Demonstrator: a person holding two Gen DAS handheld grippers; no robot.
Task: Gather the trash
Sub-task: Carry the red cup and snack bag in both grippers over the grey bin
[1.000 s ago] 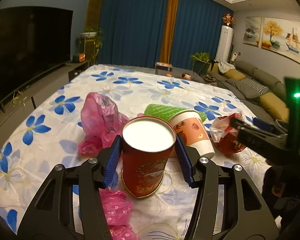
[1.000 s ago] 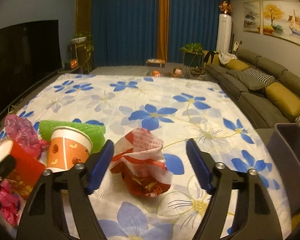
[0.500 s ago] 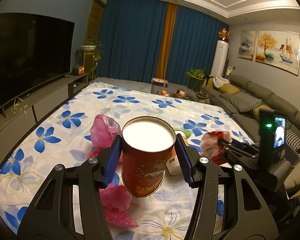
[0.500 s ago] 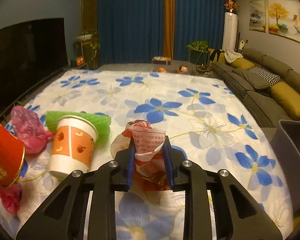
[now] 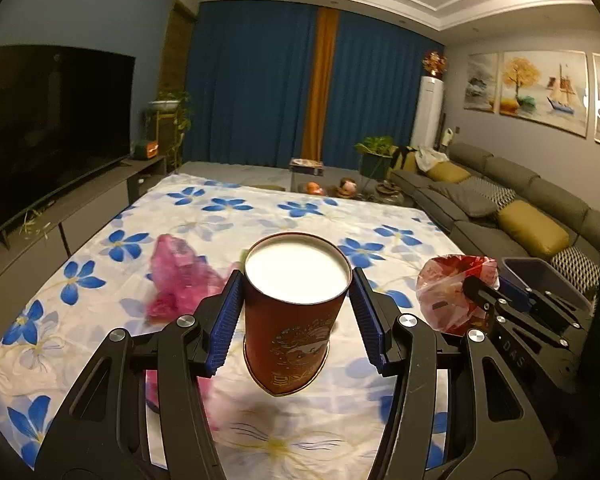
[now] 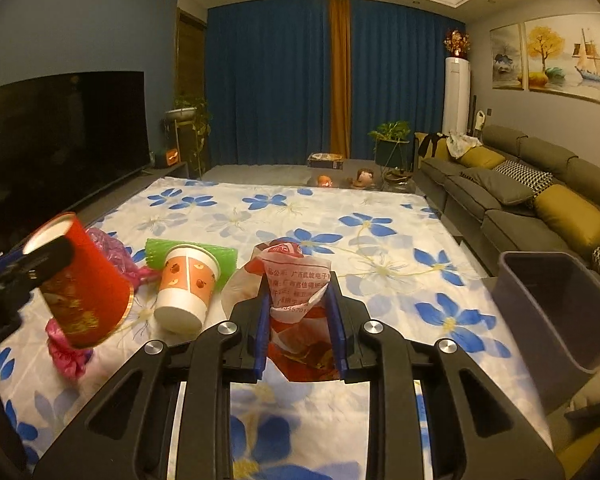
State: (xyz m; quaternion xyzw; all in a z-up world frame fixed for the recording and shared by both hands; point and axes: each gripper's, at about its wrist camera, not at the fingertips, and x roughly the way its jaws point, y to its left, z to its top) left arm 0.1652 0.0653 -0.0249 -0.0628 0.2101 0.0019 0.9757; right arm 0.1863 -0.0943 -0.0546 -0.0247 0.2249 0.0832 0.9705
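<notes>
Left gripper (image 5: 296,316) clamps the red cup (image 5: 294,320) by its sides, mouth toward the camera, lifted clear of the flowered sheet (image 5: 228,216). Right gripper (image 6: 300,320), jaws just closed in, pinches the crumpled red-and-white bag (image 6: 296,292), also off the sheet. On the sheet lie an orange-and-white cup (image 6: 186,288) on its side, a green roll (image 6: 204,252) behind it, pink plastic (image 5: 180,280). Grey bin (image 6: 556,304) sits right, by the sofa (image 6: 520,184).
</notes>
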